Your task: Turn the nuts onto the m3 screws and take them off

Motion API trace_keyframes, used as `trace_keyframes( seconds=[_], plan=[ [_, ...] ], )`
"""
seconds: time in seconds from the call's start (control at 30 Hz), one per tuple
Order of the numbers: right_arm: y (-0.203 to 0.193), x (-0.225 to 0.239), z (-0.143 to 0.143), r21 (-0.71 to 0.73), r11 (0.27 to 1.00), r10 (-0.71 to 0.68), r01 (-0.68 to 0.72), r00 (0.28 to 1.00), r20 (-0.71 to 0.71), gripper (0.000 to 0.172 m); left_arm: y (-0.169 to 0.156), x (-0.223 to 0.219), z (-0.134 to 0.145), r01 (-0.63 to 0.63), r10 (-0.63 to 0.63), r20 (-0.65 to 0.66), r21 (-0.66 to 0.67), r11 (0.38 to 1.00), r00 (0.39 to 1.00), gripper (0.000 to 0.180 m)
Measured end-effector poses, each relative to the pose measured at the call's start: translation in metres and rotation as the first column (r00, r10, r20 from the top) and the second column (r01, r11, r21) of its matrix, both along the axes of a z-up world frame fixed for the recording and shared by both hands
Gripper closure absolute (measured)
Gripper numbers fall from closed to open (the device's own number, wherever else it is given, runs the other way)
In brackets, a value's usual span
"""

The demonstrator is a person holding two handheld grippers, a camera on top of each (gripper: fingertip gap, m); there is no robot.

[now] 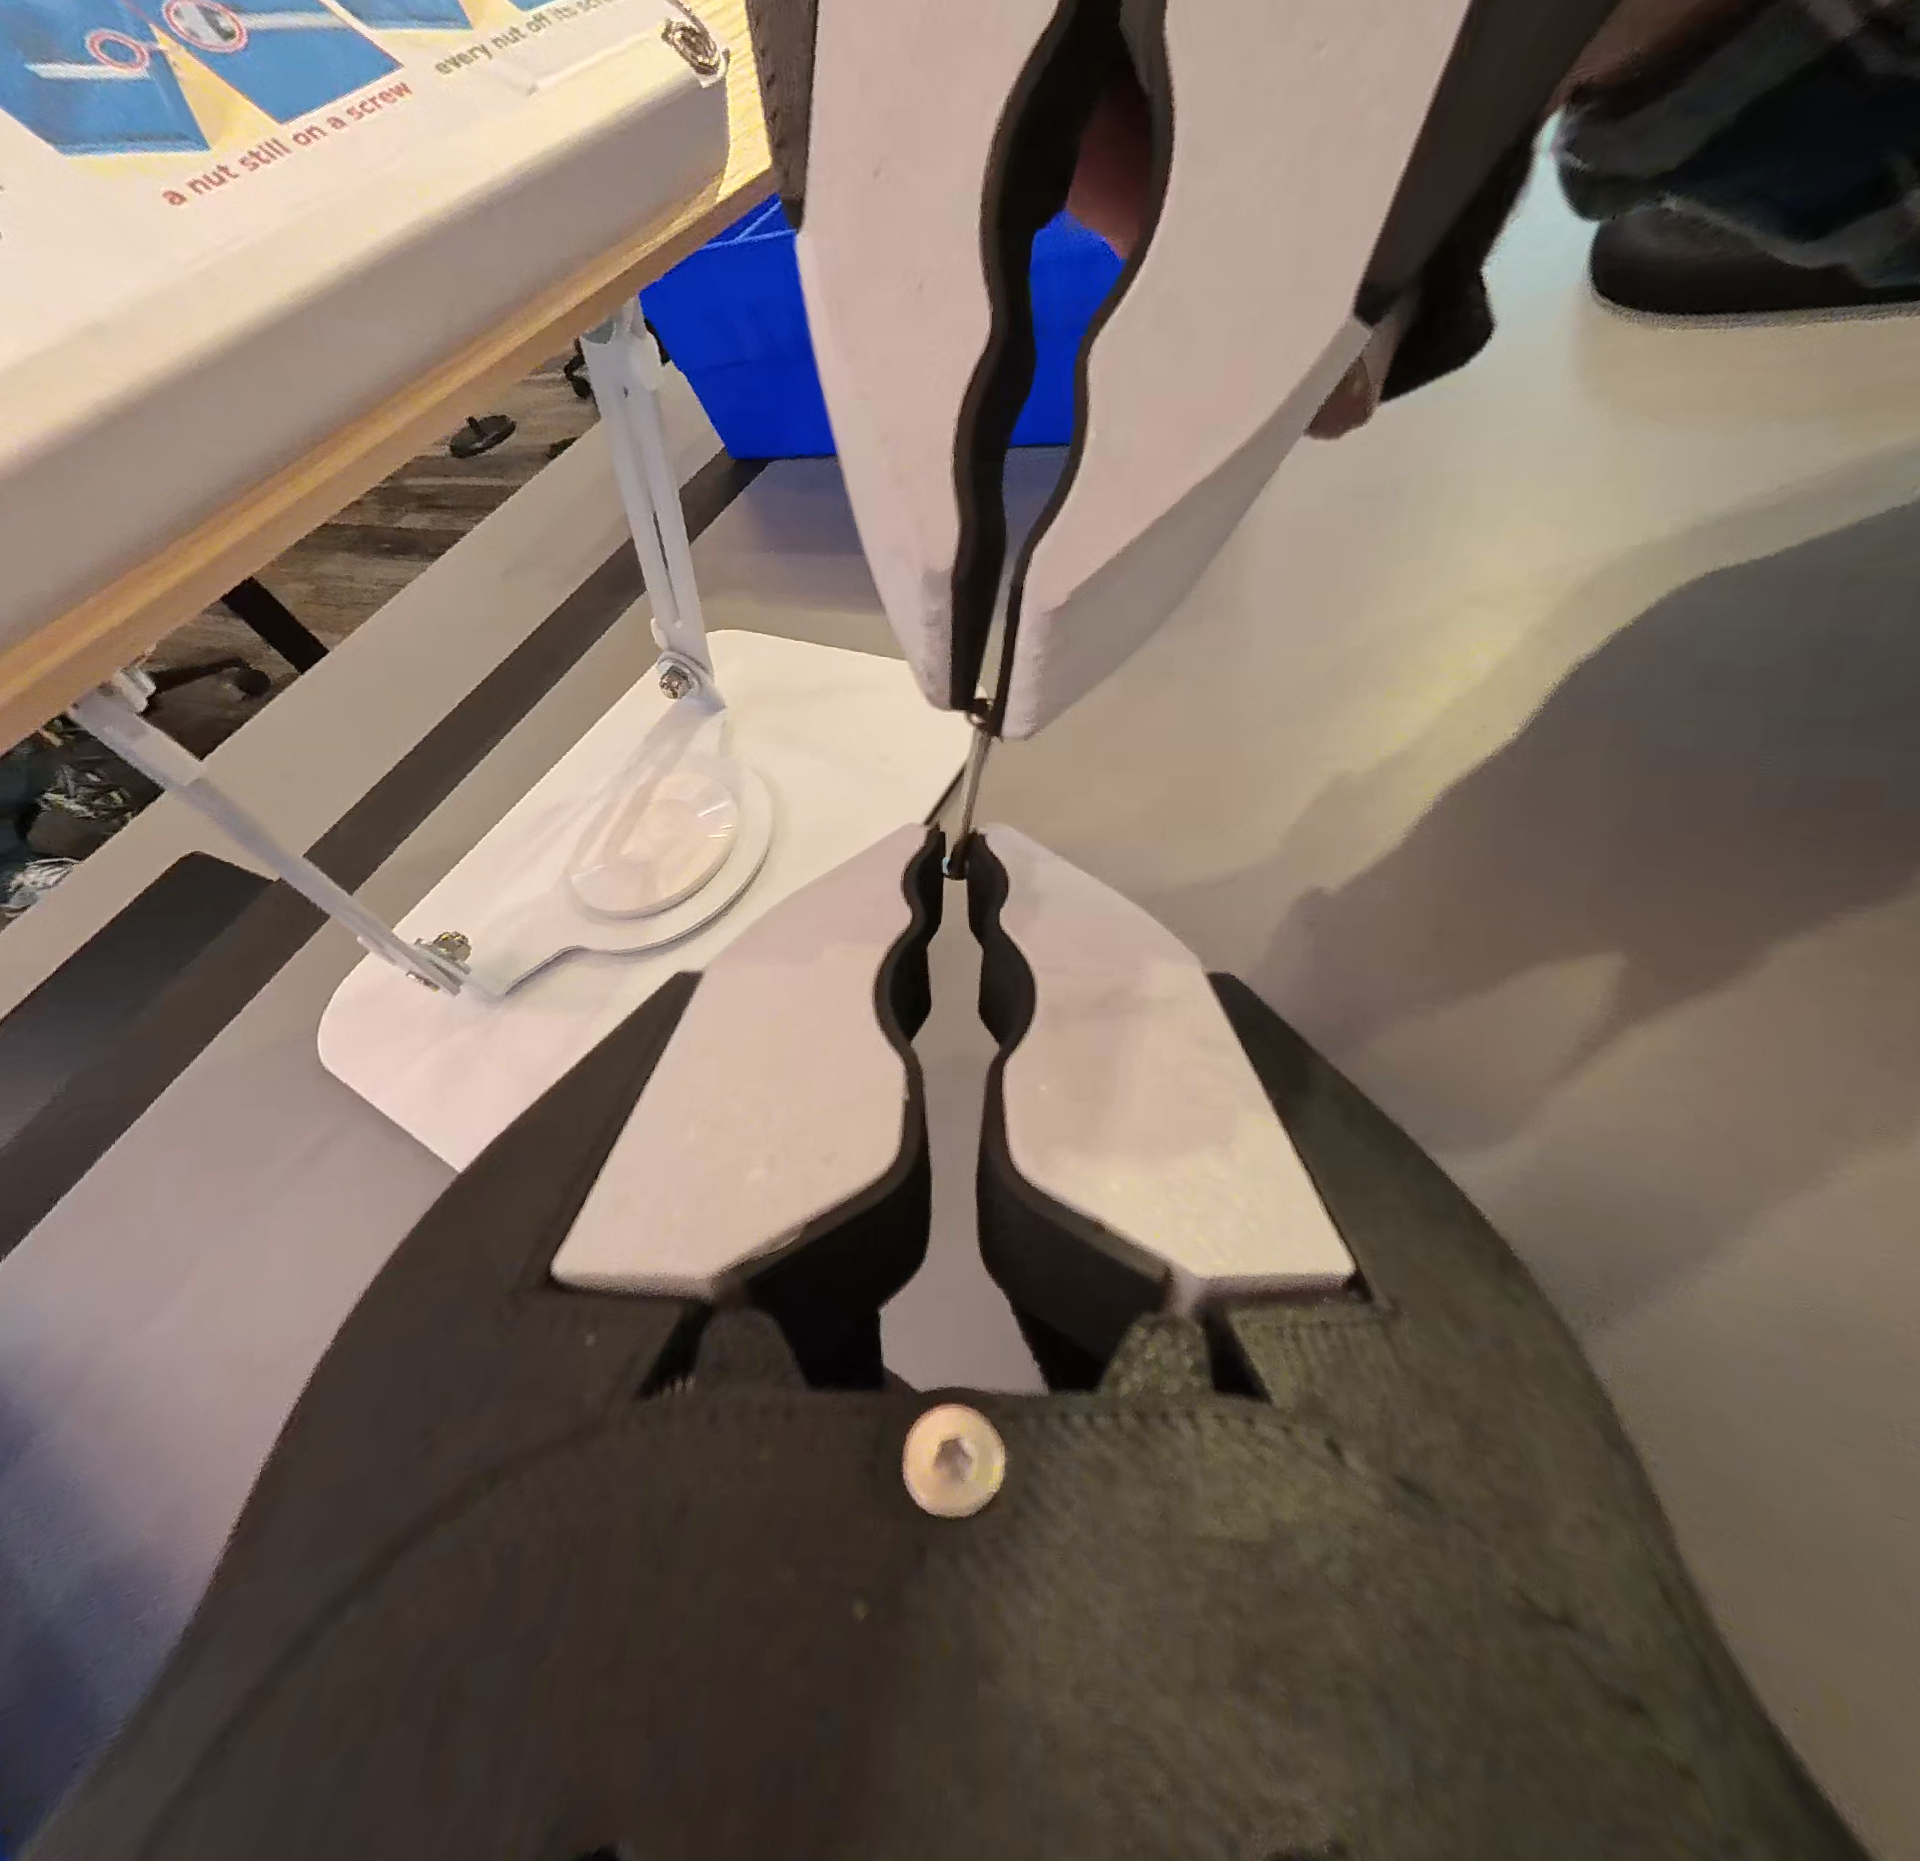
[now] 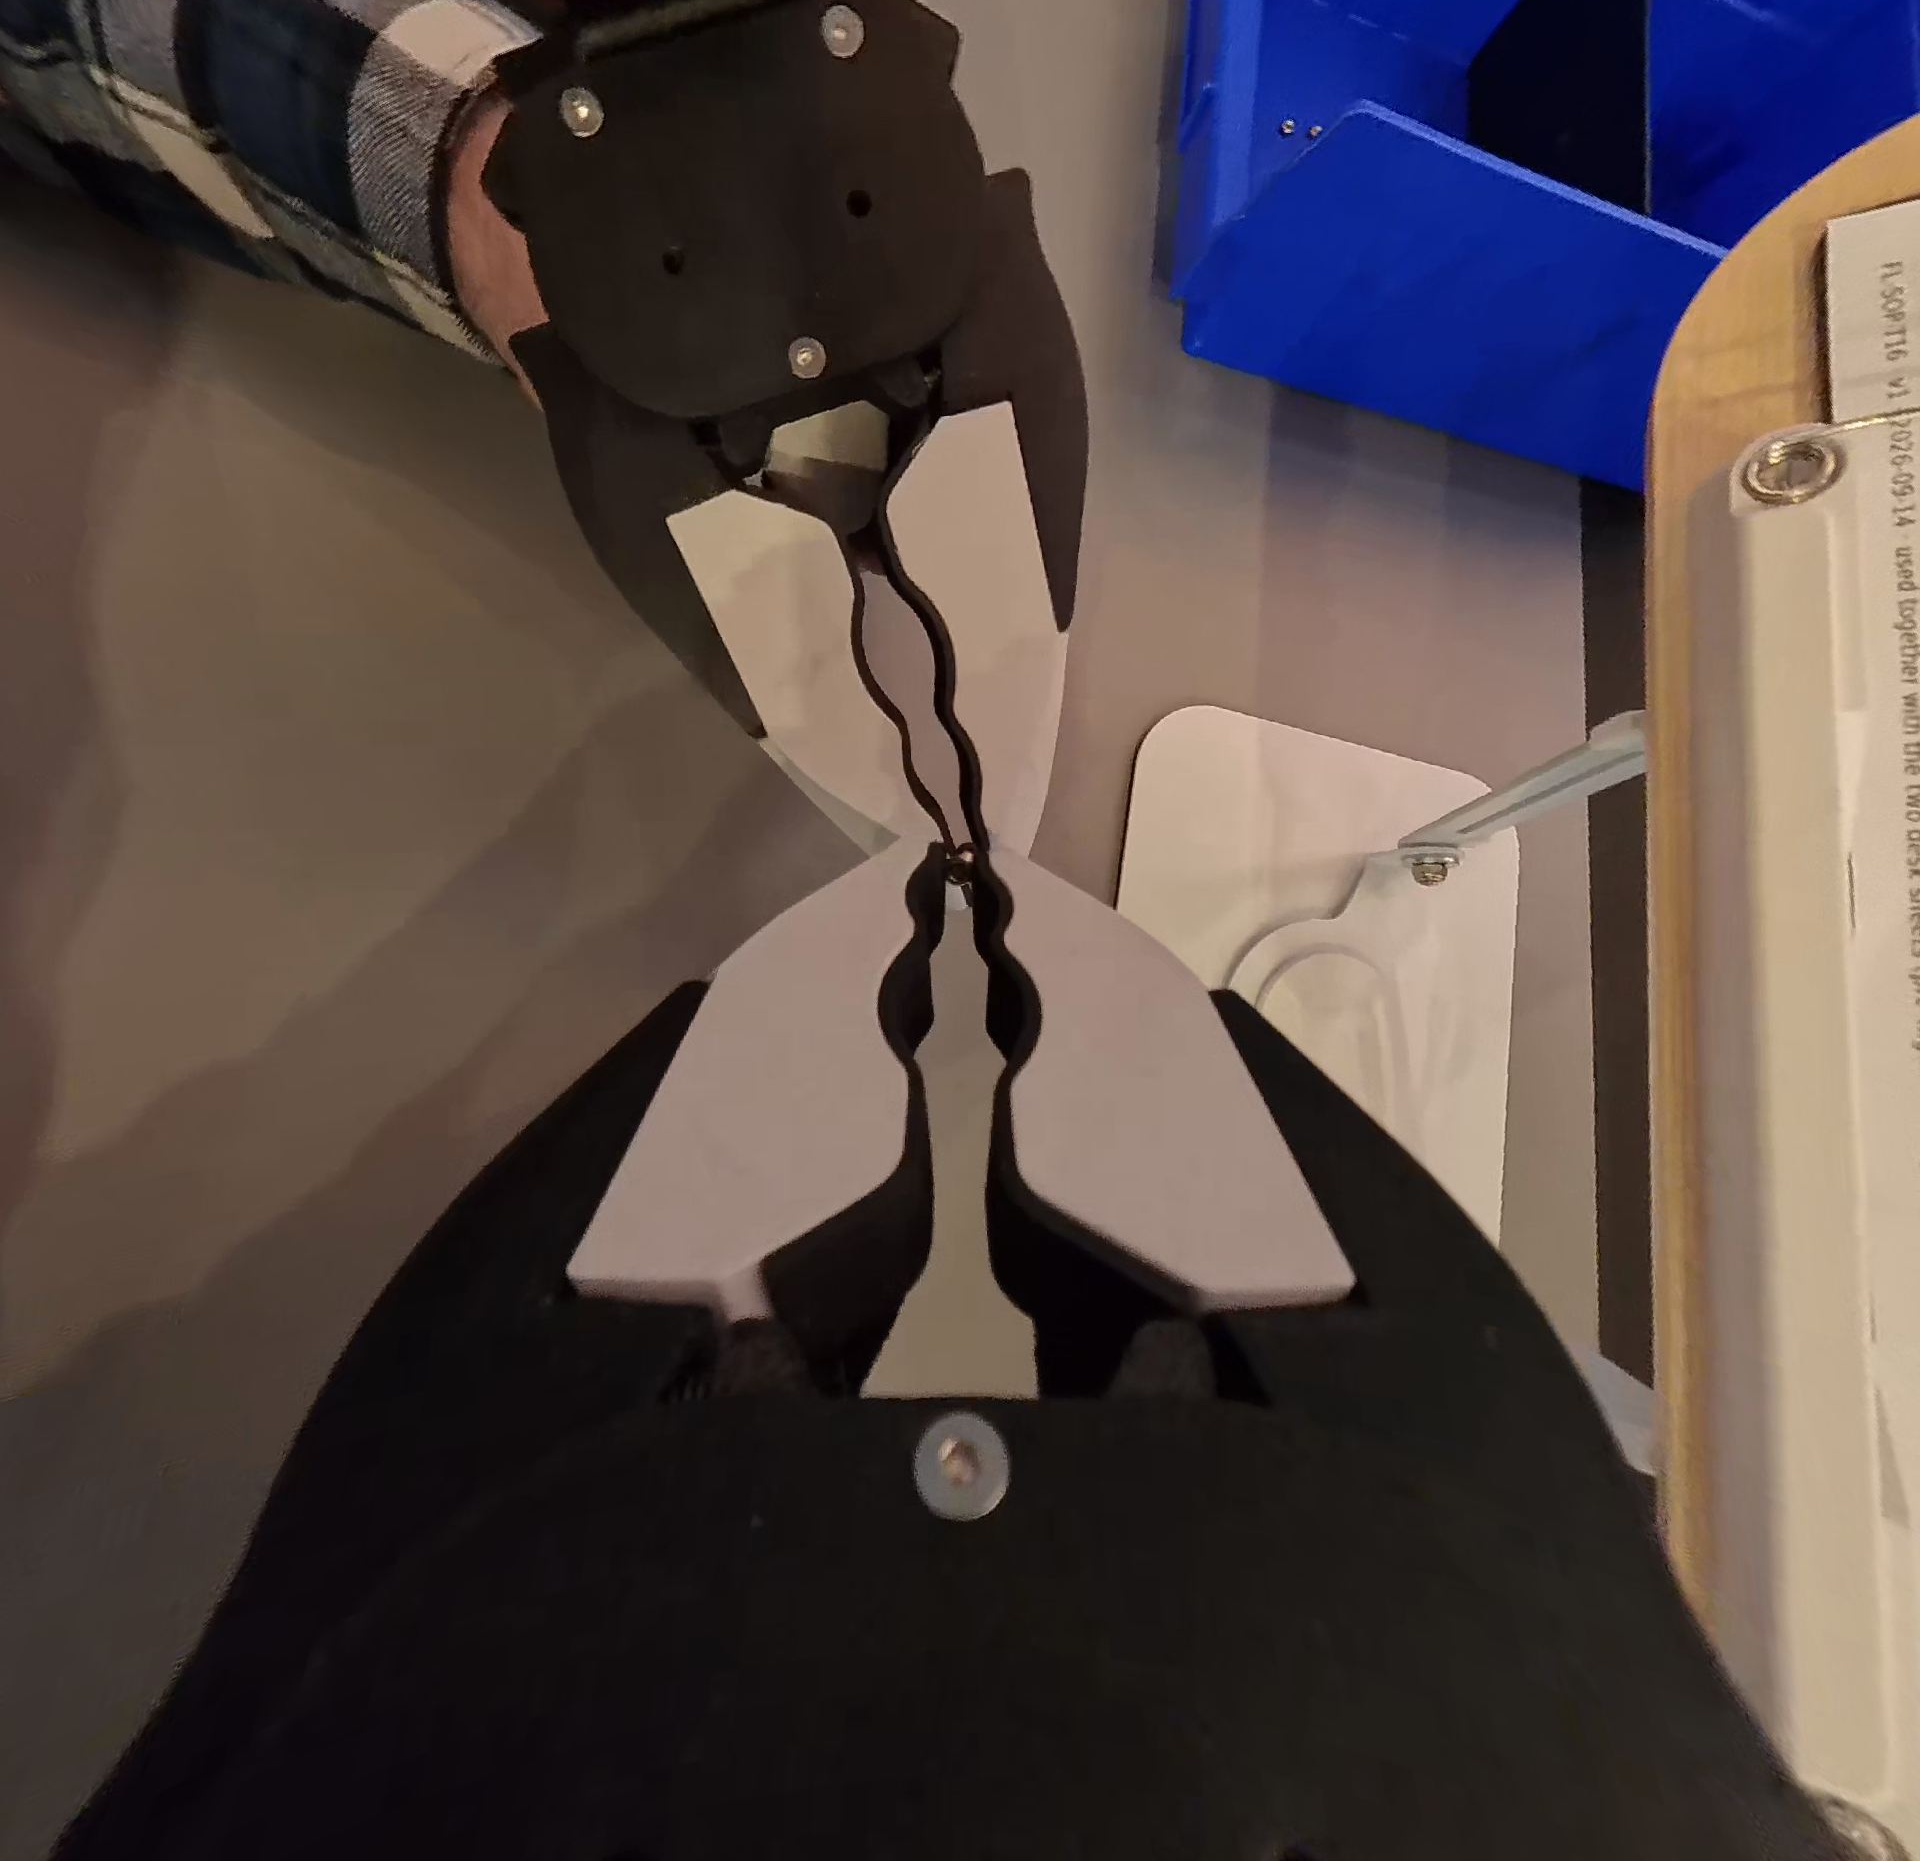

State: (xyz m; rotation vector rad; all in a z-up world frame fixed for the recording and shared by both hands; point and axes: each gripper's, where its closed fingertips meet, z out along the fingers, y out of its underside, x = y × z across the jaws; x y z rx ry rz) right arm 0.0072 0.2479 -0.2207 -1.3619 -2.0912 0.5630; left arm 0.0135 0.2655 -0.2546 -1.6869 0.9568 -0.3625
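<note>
Left gripper (image 1: pixel 951 855) and right gripper (image 2: pixel 961 871) each pinch one end of a thin metal screw (image 1: pixel 975 788) at frame centre, over a grey table (image 1: pixel 1455 876). Upper left, a white stand (image 1: pixel 665 554) carries a printed instruction sheet (image 1: pixel 260 97); behind sits a blue bin (image 2: pixel 1455 284).

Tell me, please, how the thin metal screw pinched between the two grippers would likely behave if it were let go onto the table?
The screw looks stiff: it spans straight between the left gripper and right gripper. Thin and round, it would probably roll on the smooth table. Probably light, easily dropped.
</note>
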Motion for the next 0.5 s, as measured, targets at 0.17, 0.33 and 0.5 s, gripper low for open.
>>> trace_keyframes(
  seconds=[0.17,0.33,0.5],
  plan=[
    [0.004,-0.001,-0.001,-0.013,0.997,-0.072,0.072,0.997,-0.03,0.166,0.004,-0.004,-0.001,-0.05,0.051,-0.034,0.025,0.998,0.998,0.177],
    [0.01,-0.001,-0.004,-0.039,0.987,-0.158,0.156,0.986,-0.057,0.166,0.009,-0.007,-0.003,-0.108,0.113,-0.088,0.058,0.992,0.99,0.177],
    [0.015,-0.002,-0.004,-0.099,0.964,-0.255,0.245,0.962,-0.096,0.167,0.012,-0.008,-0.003,-0.134,0.14,-0.093,0.063,0.989,0.986,0.177]
  ],
)
